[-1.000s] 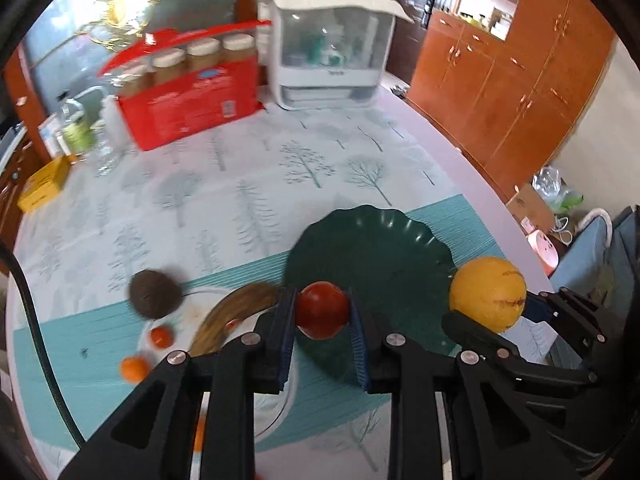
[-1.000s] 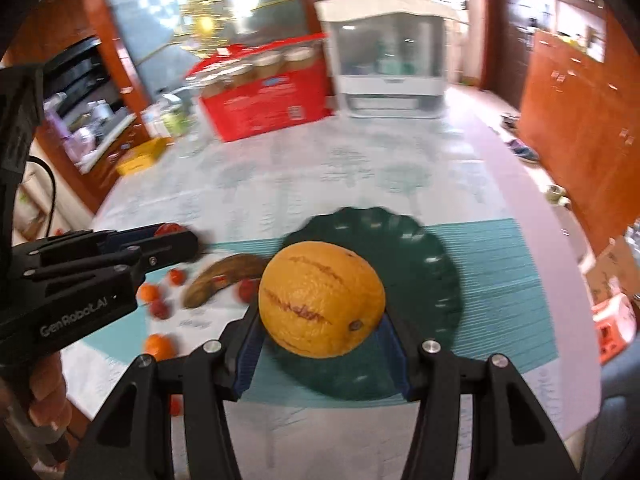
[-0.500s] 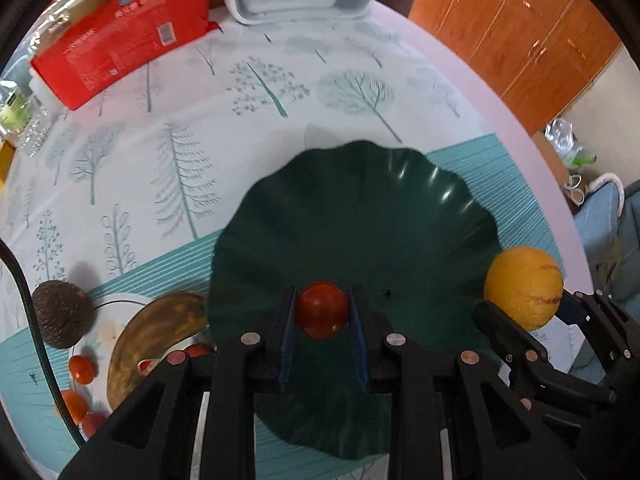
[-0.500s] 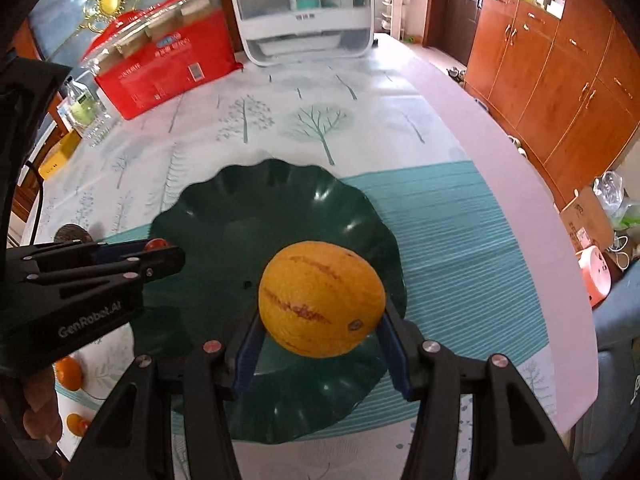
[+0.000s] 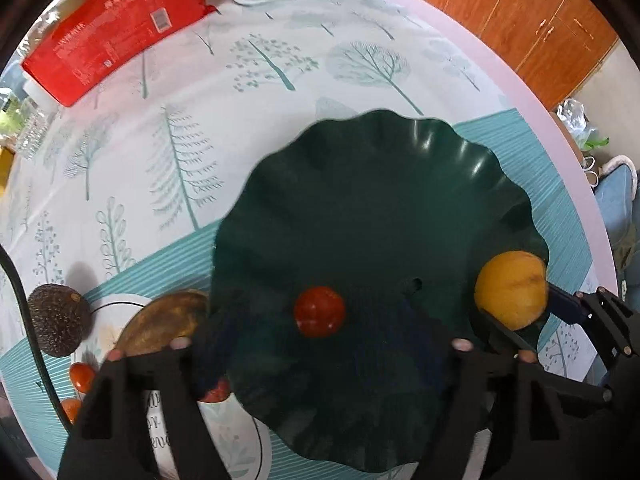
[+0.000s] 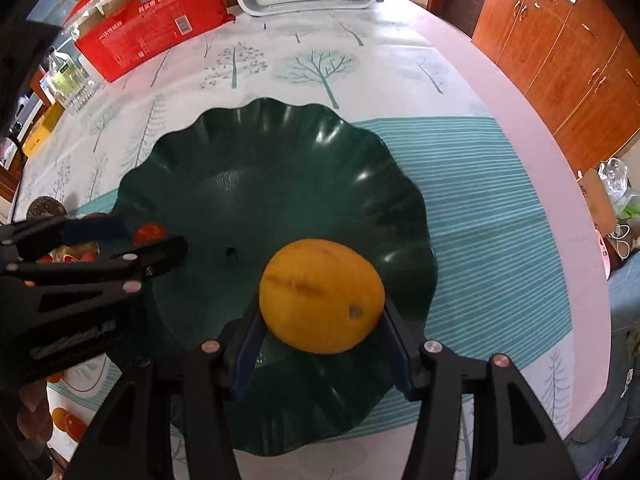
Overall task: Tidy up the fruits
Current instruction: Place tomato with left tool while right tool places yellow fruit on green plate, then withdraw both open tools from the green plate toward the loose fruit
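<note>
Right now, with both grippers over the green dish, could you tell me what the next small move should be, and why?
Probably lower the right gripper a little and open it. It is shut on the yellow fruit above the green dish, while the left gripper is already spread wide, with the red tomato free between its fingers.

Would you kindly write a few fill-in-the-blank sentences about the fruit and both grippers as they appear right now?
1. The right gripper is shut on the ____ fruit.
2. The small red tomato lies between the spread fingers of the ____ gripper.
3. Both fruits are over the dark ____ scalloped plate.
4. The avocado sits on the ____, outside the plate.

Missing words: yellow; left; green; table
</note>
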`<state>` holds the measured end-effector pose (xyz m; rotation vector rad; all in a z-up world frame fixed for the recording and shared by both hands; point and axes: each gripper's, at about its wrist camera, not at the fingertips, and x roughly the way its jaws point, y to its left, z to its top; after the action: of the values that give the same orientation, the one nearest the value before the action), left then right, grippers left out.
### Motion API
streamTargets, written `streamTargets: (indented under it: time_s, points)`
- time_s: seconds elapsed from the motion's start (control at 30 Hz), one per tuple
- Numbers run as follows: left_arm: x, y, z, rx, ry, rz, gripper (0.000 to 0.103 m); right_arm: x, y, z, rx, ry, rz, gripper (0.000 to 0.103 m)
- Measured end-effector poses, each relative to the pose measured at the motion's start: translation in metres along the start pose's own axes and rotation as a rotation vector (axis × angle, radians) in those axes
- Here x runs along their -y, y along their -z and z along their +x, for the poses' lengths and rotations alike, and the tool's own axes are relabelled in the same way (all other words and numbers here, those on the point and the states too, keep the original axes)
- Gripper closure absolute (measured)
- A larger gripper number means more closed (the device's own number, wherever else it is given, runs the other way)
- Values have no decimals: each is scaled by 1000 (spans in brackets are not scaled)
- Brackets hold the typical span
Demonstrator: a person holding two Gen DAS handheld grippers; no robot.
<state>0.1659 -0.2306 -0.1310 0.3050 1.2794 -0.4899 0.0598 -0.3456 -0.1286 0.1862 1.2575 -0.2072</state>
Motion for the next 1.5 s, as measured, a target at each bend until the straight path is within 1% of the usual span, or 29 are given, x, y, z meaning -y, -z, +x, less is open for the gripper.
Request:
streamTargets:
  time_s: [0.07,0.2,0.3,0.6,0.73,0.87,0.97,1.17,1.27,1.4,1.5]
  points:
    - [-2,2,-3,0,-6,3,21,-1,1,-7,30,25,-11,46]
    - [-6,7,-9,-6,7,-19,21,-2,1,-20,65,32,-19,41]
    - [-10,10,-15,-1,17,-43,21,-3,0,-27,76,27,-18,40]
    - [-22,27,-38,32,-17,-75,21,-15,2,-40,94,6,-45,40]
    - [-33,37,-45,43,-56,-134,19,-18,6,-44,94,-1,-46,40]
    - [-46,50,-50,47,-62,-204,19,-21,11,-47,94,-11,-45,41]
    - [-53,60,-55,49,-64,-235,19,-21,15,-51,101,-14,-39,41]
    - [-64,80,-76,107,-31,-276,19,-21,22,-65,119,-34,-15,41]
    - [-67,90,-93,132,-48,-286,19,-26,25,-79,141,-43,-24,41]
    - [-77,104,-121,200,-69,-299,19,-38,26,-98,181,-57,-58,41]
    - [-89,117,-145,256,-94,-319,19,-49,28,-113,206,-92,-83,41]
